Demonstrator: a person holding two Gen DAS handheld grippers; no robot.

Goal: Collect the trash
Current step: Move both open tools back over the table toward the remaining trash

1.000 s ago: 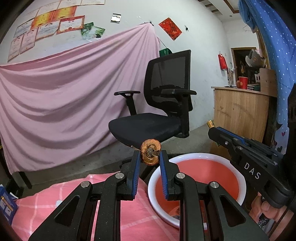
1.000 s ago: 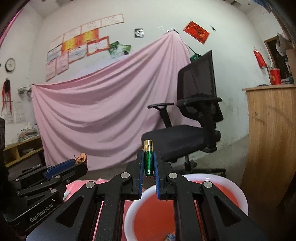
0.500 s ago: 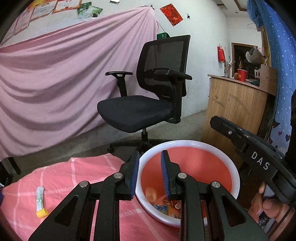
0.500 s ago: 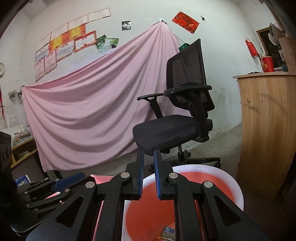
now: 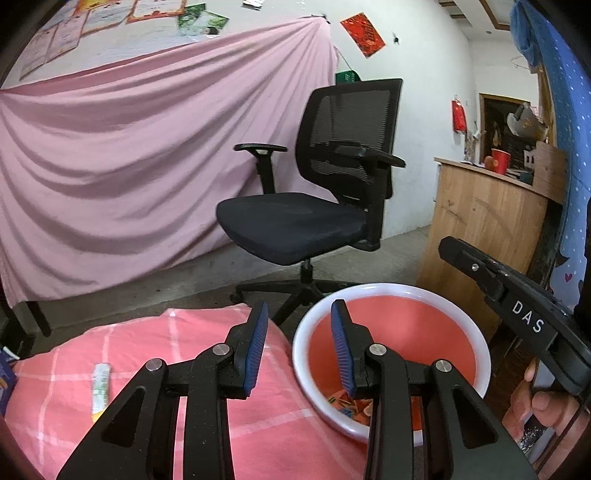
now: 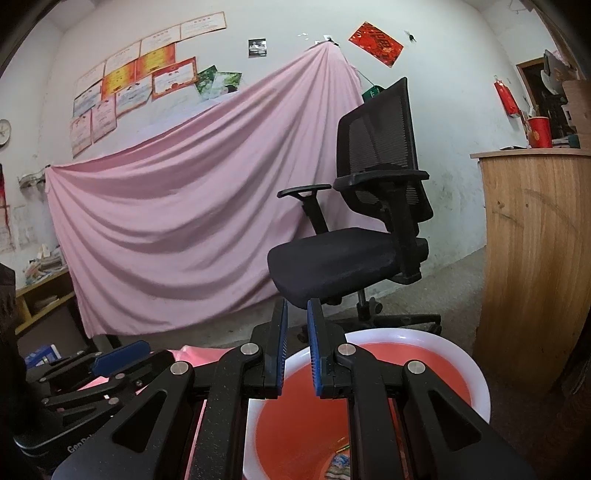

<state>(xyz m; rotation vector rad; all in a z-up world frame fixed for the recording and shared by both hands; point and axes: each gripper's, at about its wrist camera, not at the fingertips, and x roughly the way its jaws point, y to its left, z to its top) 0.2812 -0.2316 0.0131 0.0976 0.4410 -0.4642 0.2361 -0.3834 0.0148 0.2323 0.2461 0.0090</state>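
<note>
Bottom centre of the left wrist view, the left gripper (image 5: 297, 339) has just been opening; its blue pads stand spread with nothing between them, one over the pink checked cloth (image 5: 147, 354), the other over the near rim of the red bin (image 5: 391, 354). Small bits of coloured trash (image 5: 347, 402) lie at the bin's bottom. On the cloth at lower left lies a small white tube with a yellow end (image 5: 99, 387), well apart from the bin. At the right edge a hand (image 5: 539, 406) grips the handle of the right gripper, whose black body crosses the frame above the bin's right side.

In the right wrist view, the right gripper (image 6: 297, 332) sits at bottom centre with its pads drawn nearly together, only a narrow empty gap between them, over the bin's white rim. The left gripper's blue-tipped fingers (image 6: 122, 352) show at lower left.

Just behind the bin a black mesh office chair (image 5: 321, 206) stands on the concrete floor, its wheeled base near the bin's far rim. A curved wooden desk (image 5: 484, 221) rises to the right, carrying a red cup (image 5: 500, 161). A pink sheet (image 5: 129, 170) hangs across the back wall at left, with certificates (image 6: 136, 81) pinned above it and a red poster (image 5: 362, 34) at upper right.
</note>
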